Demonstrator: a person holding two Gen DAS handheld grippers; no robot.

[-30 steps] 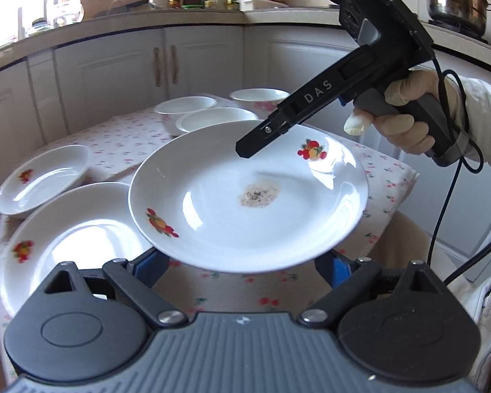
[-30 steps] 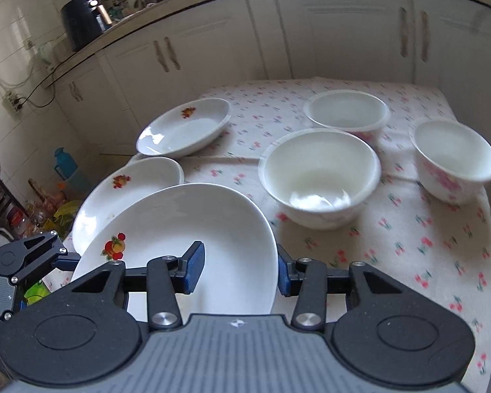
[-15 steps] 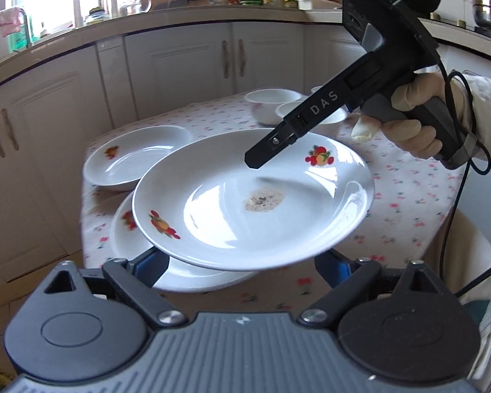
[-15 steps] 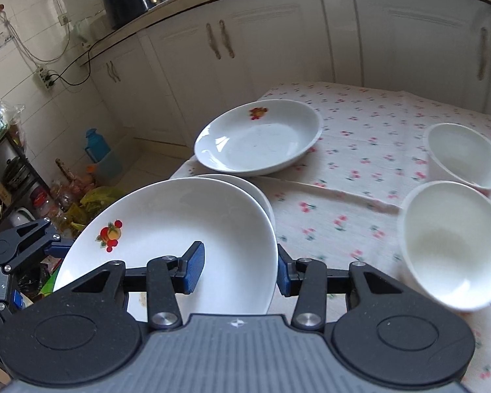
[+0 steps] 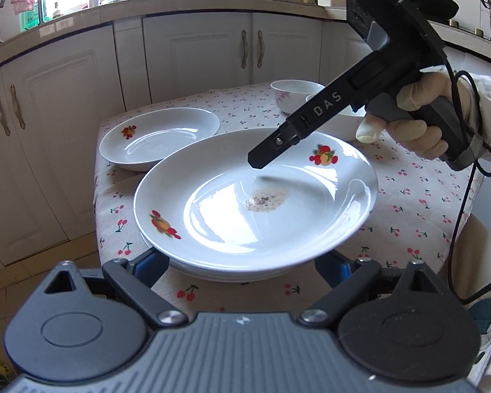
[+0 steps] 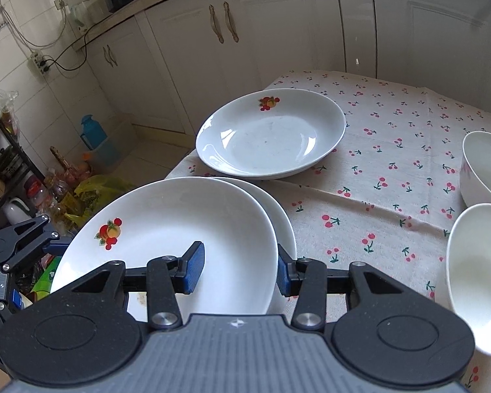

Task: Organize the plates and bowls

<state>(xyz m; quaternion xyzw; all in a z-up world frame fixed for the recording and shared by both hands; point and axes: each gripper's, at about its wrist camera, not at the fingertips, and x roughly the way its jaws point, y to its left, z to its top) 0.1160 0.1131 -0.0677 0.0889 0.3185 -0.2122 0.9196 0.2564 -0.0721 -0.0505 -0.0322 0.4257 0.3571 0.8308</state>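
Note:
A white plate with fruit decals and a brown stain is held just above a second plate on the table; it also shows in the right wrist view, over the lower plate. My right gripper is shut on its rim, one finger inside the plate. My left gripper has its fingers spread wide, below the near rim; contact is hidden. A third plate lies beyond.
White bowls stand on the cherry-print tablecloth at the right. White cabinets surround the table. Clutter and a blue bottle sit on the floor left of the table edge.
The held plate has moved left across the table and now hangs over the second plate, which it nearly covers. Both grippers moved with it.

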